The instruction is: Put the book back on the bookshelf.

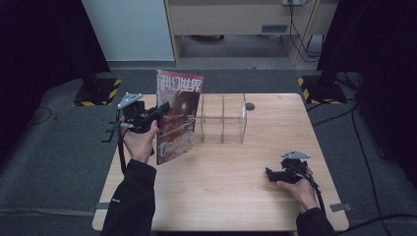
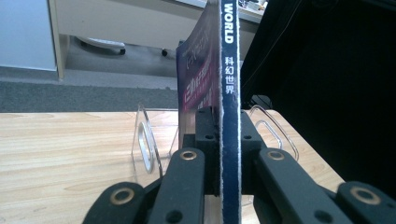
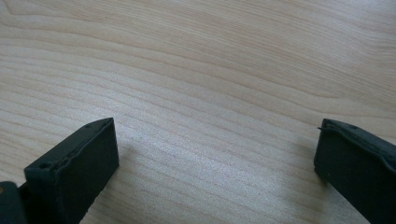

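Holding the magazine (image 1: 177, 118) upright by its spine, my left tool (image 1: 158, 112) is clamped firmly on it; in the left gripper view the blue spine (image 2: 230, 140) stands straight between the two jaws. The magazine is lifted above the desk (image 1: 221, 191), its lower edge close to the wood, and the clear rack (image 1: 223, 118) with its dividers is just ahead of this tool, on the far side of the magazine. I judge that this is the carrying step: the magazine is picked up and is not yet in any slot.

My right tool (image 1: 271, 174) rests low on the desk, well apart from the rack, with its jaws wide apart and nothing between them; below them I see bare wood.

The next move, I think, asks me to bring the magazine forward over the rack, keep it vertical, line its lower edge with one gap between the dividers, and lower it slowly. The rack looks light, so it could slide if the magazine pushes a divider.
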{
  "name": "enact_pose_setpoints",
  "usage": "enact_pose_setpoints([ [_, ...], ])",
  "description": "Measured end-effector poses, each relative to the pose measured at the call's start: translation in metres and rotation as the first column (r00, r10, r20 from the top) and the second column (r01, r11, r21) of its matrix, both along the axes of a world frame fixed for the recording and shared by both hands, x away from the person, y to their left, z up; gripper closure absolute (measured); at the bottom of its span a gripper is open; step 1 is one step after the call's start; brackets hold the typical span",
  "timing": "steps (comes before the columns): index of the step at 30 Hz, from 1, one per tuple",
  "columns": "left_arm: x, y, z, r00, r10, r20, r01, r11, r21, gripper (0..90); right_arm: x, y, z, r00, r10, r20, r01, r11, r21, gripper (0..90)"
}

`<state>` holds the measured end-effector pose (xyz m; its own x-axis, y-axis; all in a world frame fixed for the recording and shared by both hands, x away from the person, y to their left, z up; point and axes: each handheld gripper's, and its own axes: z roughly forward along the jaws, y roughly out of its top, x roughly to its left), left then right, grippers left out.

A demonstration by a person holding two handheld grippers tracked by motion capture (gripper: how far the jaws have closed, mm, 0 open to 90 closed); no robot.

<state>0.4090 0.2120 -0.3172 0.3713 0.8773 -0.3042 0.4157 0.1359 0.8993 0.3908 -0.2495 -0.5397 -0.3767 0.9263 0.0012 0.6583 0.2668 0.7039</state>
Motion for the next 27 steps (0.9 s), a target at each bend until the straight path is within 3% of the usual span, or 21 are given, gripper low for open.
enact_pose_setpoints([
  [6,0.014,-0.003,-0.002,0.9997,0.024,-0.001,-0.024,0.9996,0.014,83.8,0.000,0.000,0.000,1.0000,0.003,-0.002,-0.003,1.000,-0.001,0.2],
  [13,0.027,-0.006,-0.007,0.9976,0.064,0.024,-0.065,0.9979,0.009,83.8,0.000,0.001,0.000,1.0000,0.003,-0.002,-0.003,1.000,-0.001,0.2],
  [16,0.037,-0.012,-0.013,0.9952,0.090,0.038,-0.091,0.9958,0.012,83.8,0.001,0.001,0.000,1.0000,0.001,-0.004,-0.001,1.000,0.002,0.2],
  [25,0.053,-0.027,-0.034,0.9940,0.102,0.039,-0.103,0.9945,0.019,83.8,0.001,0.002,0.000,1.0000,0.005,-0.002,-0.005,1.000,0.003,0.3],
  [27,0.057,-0.031,-0.037,0.9930,0.110,0.042,-0.112,0.9928,0.043,83.8,0.001,0.002,0.000,1.0000,0.006,-0.002,-0.006,1.000,0.002,0.3],
])
